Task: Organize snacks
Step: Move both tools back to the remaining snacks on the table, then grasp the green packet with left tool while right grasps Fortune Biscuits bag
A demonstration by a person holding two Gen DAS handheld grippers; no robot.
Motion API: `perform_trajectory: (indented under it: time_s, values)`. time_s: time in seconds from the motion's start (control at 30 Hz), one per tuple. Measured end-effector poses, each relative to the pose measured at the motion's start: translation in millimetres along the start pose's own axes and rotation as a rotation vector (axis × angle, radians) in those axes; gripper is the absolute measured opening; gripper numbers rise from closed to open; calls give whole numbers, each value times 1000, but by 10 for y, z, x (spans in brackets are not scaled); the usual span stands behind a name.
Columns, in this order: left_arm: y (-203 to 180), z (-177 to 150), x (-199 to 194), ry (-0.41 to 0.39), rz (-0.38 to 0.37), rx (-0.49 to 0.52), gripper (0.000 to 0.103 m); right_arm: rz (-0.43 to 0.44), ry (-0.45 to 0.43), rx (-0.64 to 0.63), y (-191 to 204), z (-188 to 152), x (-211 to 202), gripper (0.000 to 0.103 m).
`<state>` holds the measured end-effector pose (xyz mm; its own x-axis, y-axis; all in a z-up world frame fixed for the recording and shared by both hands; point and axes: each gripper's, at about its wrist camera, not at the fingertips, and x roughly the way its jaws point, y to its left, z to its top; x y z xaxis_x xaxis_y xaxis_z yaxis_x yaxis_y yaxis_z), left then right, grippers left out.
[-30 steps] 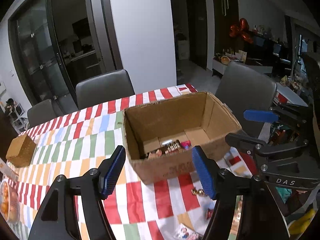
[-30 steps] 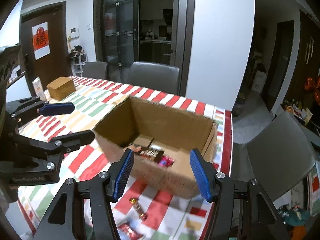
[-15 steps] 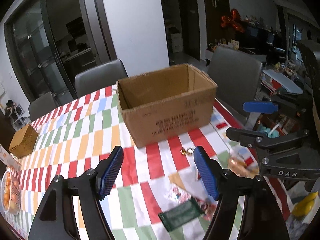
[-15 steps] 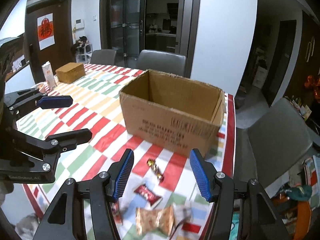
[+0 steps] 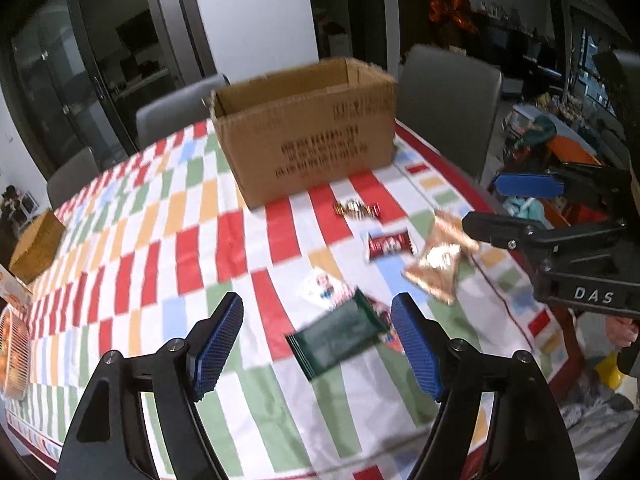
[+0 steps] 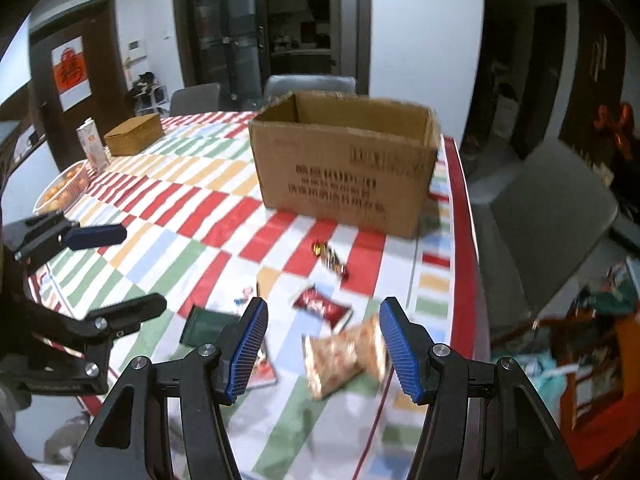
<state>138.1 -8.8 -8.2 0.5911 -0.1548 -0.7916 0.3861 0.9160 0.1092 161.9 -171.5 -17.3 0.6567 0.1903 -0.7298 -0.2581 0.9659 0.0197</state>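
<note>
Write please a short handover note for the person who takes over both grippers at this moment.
Left gripper: open, empty, over the green packet.
Right gripper: open, empty, over the gold-patterned bag.
Cardboard box stands upright on the striped table; its inside is not visible.
Left to do: green packet, gold-patterned bag, red packet, wrapped candies and a white wrapper lie loose in front of the box.

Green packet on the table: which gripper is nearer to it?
Left. The left gripper is open right over the green packet, which lies between its fingers. The right gripper is open off to its right, over the gold bag.
</note>
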Motion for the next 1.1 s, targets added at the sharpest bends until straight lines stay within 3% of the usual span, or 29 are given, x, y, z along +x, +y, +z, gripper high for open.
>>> perform_trajectory:
  time_s: [0.27, 0.57, 1.1]
  values:
    - [-78, -193, 349, 110, -42, 32, 76, 27, 125, 103, -79, -371, 261, 59]
    - [-116, -304, 766, 212, -83, 66, 76, 9, 214, 173, -198, -496, 589, 59]
    - [43, -133, 1210, 230, -110, 29, 76, -2, 302, 216, -295, -455, 1007, 59]
